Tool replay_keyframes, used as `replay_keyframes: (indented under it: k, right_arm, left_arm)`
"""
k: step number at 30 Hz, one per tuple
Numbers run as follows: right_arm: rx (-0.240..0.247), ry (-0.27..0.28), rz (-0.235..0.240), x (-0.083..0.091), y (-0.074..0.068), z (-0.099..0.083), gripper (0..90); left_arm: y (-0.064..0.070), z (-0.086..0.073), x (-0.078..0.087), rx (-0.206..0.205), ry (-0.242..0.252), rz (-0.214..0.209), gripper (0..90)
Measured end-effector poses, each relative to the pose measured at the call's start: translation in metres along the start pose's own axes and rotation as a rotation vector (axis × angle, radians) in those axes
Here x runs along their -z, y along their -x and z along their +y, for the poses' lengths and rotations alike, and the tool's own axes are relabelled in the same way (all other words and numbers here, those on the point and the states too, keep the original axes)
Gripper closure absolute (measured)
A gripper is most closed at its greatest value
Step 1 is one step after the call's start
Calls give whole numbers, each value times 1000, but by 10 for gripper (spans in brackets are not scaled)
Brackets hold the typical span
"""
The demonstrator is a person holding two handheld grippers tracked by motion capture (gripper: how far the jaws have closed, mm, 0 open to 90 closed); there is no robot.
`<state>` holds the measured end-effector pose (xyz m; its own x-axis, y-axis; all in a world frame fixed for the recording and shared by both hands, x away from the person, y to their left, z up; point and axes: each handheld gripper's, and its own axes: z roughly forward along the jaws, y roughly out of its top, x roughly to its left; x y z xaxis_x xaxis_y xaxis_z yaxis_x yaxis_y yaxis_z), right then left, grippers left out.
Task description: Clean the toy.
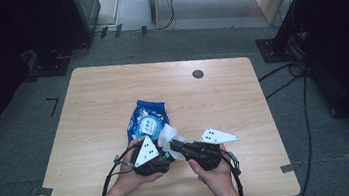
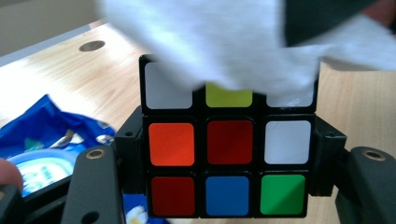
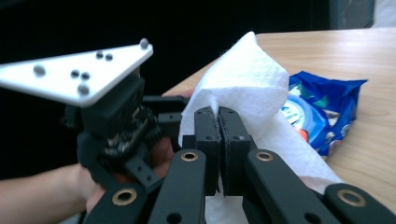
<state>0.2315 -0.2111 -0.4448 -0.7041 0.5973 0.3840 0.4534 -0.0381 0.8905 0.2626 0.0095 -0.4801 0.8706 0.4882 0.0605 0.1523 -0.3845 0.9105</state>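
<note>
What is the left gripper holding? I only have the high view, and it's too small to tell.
Observer: A puzzle cube, clamped between the left gripper jaws by its two sides.
Operator: And the white thing between the grippers?
Observer: A white tissue, pinched in the right gripper, whose jaws are shut on it.
Operator: Does the tissue reach the cube?
Observer: Yes, in the left gripper view it drapes over the cube's top row and hides part of the white and yellow stickers there.
Operator: What's the blue thing behind?
Observer: A blue wipes pack lying flat on the table, apart from the tissue.
</note>
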Motion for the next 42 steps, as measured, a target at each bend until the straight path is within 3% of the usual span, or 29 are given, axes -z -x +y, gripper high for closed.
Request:
replay_keyframes:
  k: [2, 5, 9, 12, 14, 15, 17, 19, 22, 25, 27, 30, 33, 36, 42]
  right_arm:
    - [0, -4, -23, 1, 3, -1, 883]
    - [-42, -6, -71, 4, 18, -3, 881]
    - [-71, -73, -205, 7, 44, -11, 879]
    - [-60, -97, -296, 9, 59, -18, 877]
    - [-86, -82, -305, 12, 63, -18, 865]
    - [-80, -71, -306, 13, 62, -16, 826]
    - [-76, -30, -334, 15, 57, -13, 654]
    - [-110, 21, -318, 18, 48, -8, 530]
    - [-160, 94, -238, 19, 31, 0, 402]
    - [-197, 104, -170, 11, 15, 7, 299]
    - [-194, 86, -187, 3, 7, 6, 258]
    - [-204, 52, -207, -6, 4, 2, 252]
    - [-254, 20, -210, -10, 9, -3, 264]
    - [-305, 8, -183, -13, 14, -7, 314]
    - [-348, 1, -150, -12, 17, -13, 336]
  left_arm:
    - [-4, 0, 3, 13, 9, 5, 339]
    - [-7, 1, 7, 23, 27, 6, 338]
    - [-9, 2, 10, 36, 55, 2, 338]
    - [-10, 1, 9, 38, 47, 7, 338]
    - [-11, 0, 8, 37, 39, 15, 338]
    - [-11, 1, 8, 41, 38, 19, 338]
    - [-11, 1, 7, 46, 42, 29, 338]
    - [-11, 2, 6, 51, 41, 35, 338]
    - [-7, 5, 5, 65, 48, 47, 338]
    - [-1, 7, 5, 62, 43, 58, 338]
    - [2, 9, 3, 66, 39, 80, 338]
    - [4, 11, -2, 78, 32, 102, 338]
    - [9, 11, -6, 51, 23, 97, 338]
    - [14, 12, -10, 28, 17, 92, 338]
    - [20, 15, -12, 8, 20, 66, 337]
